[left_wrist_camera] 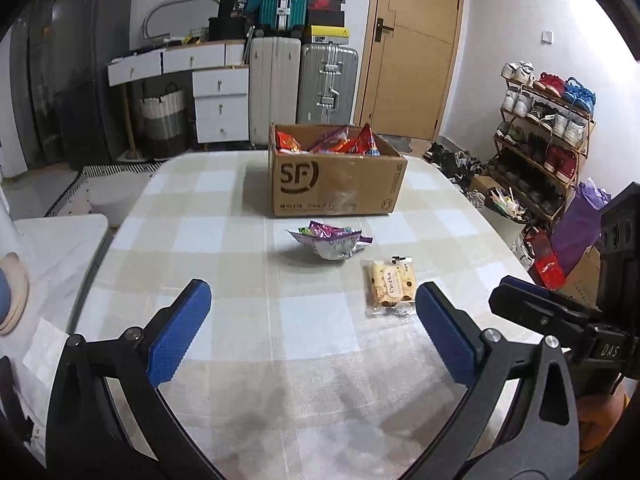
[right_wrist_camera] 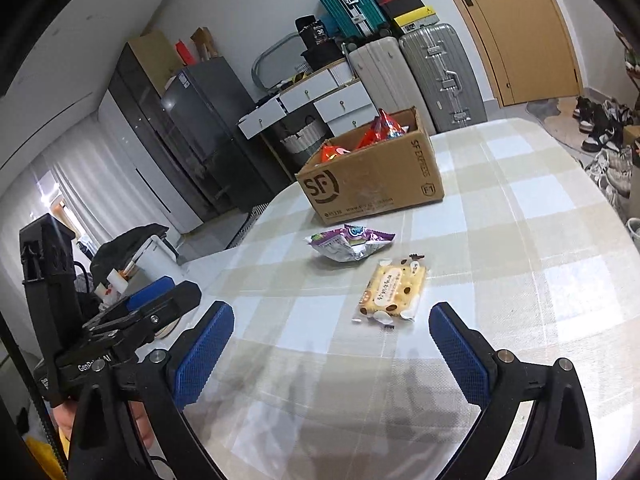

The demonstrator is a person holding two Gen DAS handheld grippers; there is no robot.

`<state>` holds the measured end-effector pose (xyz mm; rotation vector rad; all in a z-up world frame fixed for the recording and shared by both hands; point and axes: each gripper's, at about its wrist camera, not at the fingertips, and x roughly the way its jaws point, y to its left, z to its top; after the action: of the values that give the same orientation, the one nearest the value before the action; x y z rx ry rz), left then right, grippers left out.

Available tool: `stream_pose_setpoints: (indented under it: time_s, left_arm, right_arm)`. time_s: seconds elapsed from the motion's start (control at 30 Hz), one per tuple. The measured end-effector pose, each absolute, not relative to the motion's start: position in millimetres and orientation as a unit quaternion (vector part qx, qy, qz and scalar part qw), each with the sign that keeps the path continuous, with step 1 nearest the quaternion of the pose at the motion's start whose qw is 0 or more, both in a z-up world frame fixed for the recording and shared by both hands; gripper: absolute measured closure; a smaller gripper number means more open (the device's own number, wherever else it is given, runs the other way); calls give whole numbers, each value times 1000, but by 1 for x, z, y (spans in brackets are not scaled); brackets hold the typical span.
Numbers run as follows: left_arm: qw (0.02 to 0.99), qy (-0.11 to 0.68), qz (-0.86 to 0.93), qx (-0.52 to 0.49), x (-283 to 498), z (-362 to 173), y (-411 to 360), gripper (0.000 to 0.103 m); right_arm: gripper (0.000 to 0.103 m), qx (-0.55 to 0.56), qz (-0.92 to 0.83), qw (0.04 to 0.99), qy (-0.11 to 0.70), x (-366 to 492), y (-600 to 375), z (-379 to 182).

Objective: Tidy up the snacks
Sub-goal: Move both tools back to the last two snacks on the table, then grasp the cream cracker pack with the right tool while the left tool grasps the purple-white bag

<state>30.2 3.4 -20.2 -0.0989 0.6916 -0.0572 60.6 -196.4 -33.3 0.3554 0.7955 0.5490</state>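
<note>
Left wrist view: left tool [left_wrist_camera: 314,322] fully spread, empty, above the table [left_wrist_camera: 200,248]. Purple packet [left_wrist_camera: 330,242] at 12 o'clock; box [left_wrist_camera: 338,178] beyond.

Right wrist view: right tool [right_wrist_camera: 331,342] spread wide, empty. Biscuit packet [right_wrist_camera: 394,290] at 1 o'clock. Step: approach. Next: straddle, clamp, lift toward the box.

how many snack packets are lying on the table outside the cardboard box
2: a purple packet just before the cardboard box, and a biscuit packet nearer the camera. More sit inside the box.

Both wrist cams sit low over the table [left_wrist_camera: 240,240], looking forward and down past their tongs; both catch the cardboard box [left_wrist_camera: 336,184] mid-frame.
</note>
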Motion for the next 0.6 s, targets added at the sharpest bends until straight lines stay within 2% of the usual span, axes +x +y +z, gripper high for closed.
stream_pose_setpoints:
  time_s: [0.6]
  left_arm:
    - [913, 398, -20, -85, 100, -105, 21, 1]
  right_arm:
    - [3, 121, 235, 852, 451, 149, -163, -101]
